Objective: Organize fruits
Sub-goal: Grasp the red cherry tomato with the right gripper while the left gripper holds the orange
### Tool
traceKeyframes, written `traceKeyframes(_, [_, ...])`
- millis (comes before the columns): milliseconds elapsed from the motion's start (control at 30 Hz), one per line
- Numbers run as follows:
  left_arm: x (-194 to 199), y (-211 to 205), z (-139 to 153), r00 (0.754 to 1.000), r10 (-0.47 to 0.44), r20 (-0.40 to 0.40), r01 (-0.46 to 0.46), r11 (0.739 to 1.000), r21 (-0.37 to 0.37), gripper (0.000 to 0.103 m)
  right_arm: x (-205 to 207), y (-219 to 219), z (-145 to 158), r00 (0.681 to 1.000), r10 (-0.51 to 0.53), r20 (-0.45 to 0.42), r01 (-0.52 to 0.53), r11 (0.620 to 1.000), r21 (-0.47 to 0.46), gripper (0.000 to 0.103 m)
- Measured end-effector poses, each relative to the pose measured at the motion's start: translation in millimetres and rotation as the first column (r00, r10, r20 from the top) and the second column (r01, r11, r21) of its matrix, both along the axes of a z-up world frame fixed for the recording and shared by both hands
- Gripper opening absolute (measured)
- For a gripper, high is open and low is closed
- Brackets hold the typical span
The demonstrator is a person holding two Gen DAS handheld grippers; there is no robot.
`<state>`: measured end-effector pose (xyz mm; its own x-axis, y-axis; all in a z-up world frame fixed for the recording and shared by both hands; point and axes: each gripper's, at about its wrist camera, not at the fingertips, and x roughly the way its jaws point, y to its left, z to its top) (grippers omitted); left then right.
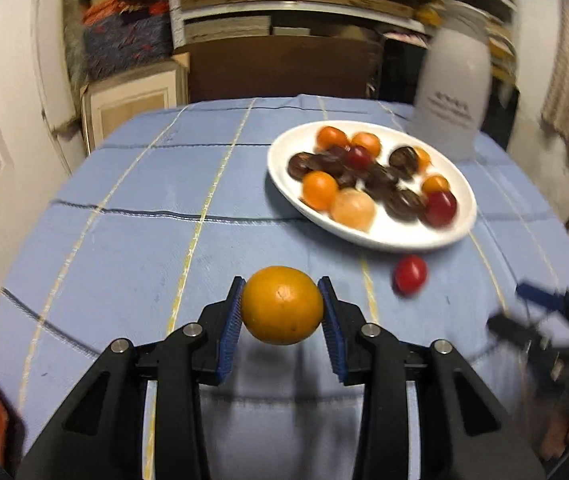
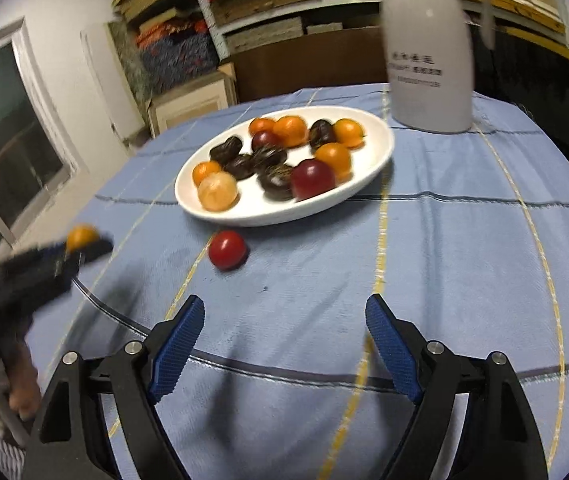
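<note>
Clamped between the blue ribbed pads of the left gripper (image 1: 281, 305) is a round orange citrus fruit (image 1: 282, 305), held above the near part of the blue checked tablecloth (image 1: 132, 248) and not yet delivered. Beyond it, a small red tomato-like fruit (image 1: 410, 274) lies loose on the cloth just beside the near rim of the white oval plate (image 1: 368, 236), which sits toward the far right side of the table and already carries most of the fruit: several small orange ones, dark brown ones and a couple of red ones. So the job looks mostly done, with the held orange and the stray red fruit left to place. Behind the plate, at the far right edge, stands a tall white plastic jug (image 1: 454, 92). Only the right wrist view shows the right gripper (image 2: 285, 340) clearly, fingers wide apart and empty over the near cloth, and the jug's printed label; the left view shows the grip on the orange.
</note>
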<state>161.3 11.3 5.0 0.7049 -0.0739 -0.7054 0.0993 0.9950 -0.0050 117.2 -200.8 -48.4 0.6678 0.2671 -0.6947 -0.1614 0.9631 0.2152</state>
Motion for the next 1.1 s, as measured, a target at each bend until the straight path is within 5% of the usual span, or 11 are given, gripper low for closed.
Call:
traceKeyframes(200, [15,19,-15,0.998,0.018,-0.062,-0.02,0.999,-0.029,0.036,39,50,-1,0.999,0.039,-0.018,-0.041,0.99,-0.133,0.066])
traceKeyframes(533, [11,12,-11,0.999,-0.008,-0.044,0.007,1.0,-0.024,0.036,65,48,-15,0.999,0.019,-0.047,-0.022,0.998,-0.06,0.056])
traceKeyframes(700, [12,11,-15,0.998,-0.015,-0.06,0.014,1.0,-0.017,0.036,68,55,-17,0.998,0.046,-0.045,-0.049,0.997,-0.058,0.034])
traceKeyframes(1100, [11,7,-24,0.995,-0.033,-0.095,0.031,0.999,-0.022,0.036,36,38,-1,1.0,0.03,0.009,-0.03,0.998,-0.048,0.032])
